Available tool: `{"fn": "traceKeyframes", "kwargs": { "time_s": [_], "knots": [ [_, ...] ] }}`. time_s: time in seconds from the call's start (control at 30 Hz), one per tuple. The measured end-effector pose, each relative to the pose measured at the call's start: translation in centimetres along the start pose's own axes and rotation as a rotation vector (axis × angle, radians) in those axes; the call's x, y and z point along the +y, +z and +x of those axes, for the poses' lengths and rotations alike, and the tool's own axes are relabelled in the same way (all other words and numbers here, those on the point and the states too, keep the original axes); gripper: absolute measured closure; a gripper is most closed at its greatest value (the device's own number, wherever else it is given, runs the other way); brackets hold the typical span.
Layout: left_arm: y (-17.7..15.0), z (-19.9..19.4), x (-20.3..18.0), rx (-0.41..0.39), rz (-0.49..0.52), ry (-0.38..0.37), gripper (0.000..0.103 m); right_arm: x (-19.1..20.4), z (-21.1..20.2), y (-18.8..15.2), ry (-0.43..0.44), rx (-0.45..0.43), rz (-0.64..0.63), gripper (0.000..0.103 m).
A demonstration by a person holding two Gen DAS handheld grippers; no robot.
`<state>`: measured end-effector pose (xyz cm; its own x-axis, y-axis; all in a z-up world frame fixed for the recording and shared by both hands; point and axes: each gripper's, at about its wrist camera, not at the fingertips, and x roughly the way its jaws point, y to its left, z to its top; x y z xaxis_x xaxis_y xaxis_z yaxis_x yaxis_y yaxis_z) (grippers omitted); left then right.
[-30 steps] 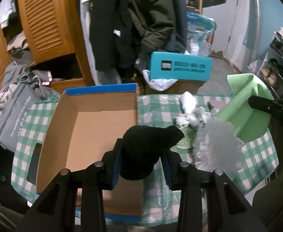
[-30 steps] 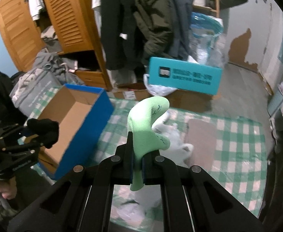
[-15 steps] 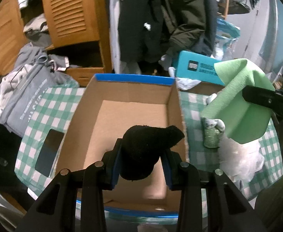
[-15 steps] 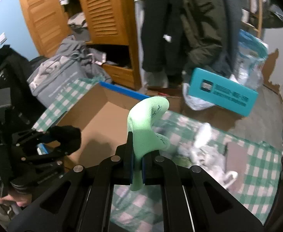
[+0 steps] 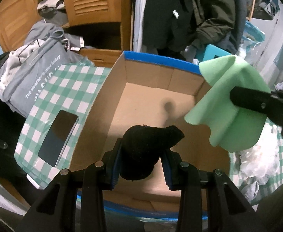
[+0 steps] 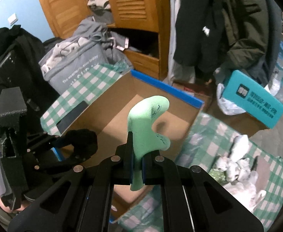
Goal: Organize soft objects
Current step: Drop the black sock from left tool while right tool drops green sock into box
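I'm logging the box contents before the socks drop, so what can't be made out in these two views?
- Cardboard box near floor, left wrist view: hidden by the black sock in the left claw.
- Pale pile on the checked cloth, right wrist view: blurred, items uncountable.
- Green sock lower end: hidden inside the right claw.

Counter (image 5: 44, 104): covered by green-and-white checked cloth (image 6: 209, 133).
Cardboard box (image 5: 110, 104), open top, blue rim, brown interior: stands on cloth, centre.
Dark smartphone (image 5: 58, 137): flat on cloth, just left of box.
Pile of white soft items and crumpled clear plastic (image 5: 257, 160): on cloth, right of box.
Grey folded garment with white lettering (image 5: 35, 71): at counter's far left edge, whether on it unclear.
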<state>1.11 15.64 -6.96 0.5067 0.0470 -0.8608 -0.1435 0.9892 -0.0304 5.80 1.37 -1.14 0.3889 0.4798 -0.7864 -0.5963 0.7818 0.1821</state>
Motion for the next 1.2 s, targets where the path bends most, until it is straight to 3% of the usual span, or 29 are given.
{"fn": "traceKeyframes", "kwargs": {
  "time_s": [0.3, 0.37, 0.43, 0.5, 0.6, 1.2],
  "knots": [
    [-0.3, 1.3, 0.2, 0.046, -0.023, 0.006, 0.059, 0.3, 3.6, -0.3, 0.039, 0.091, 0.025, 0.097],
    [-0.3, 1.2, 0.2, 0.044, -0.022, 0.009, 0.052, 0.2, 3.8, -0.5, 0.026, 0.099, 0.028, 0.09],
    [-0.2, 0.9, 0.2, 0.035, -0.022, 0.018, 0.043, 0.0, 3.6, -0.5, 0.022, 0.094, 0.037, 0.065],
    [-0.1, 0.7, 0.2, 0.023, -0.025, 0.028, 0.031, -0.3, 3.2, -0.5, 0.018, 0.082, 0.048, 0.055],
    [0.0, 0.4, 0.0, 0.013, -0.024, 0.037, 0.026, -0.9, 2.6, -0.4, 0.006, 0.071, 0.064, 0.045],
    [0.4, -1.9, -5.1, -0.04, 0.046, -0.034, 0.021, -7.2, -1.6, -2.7, -0.107, 0.023, 0.175, 0.042]
  ]
}}
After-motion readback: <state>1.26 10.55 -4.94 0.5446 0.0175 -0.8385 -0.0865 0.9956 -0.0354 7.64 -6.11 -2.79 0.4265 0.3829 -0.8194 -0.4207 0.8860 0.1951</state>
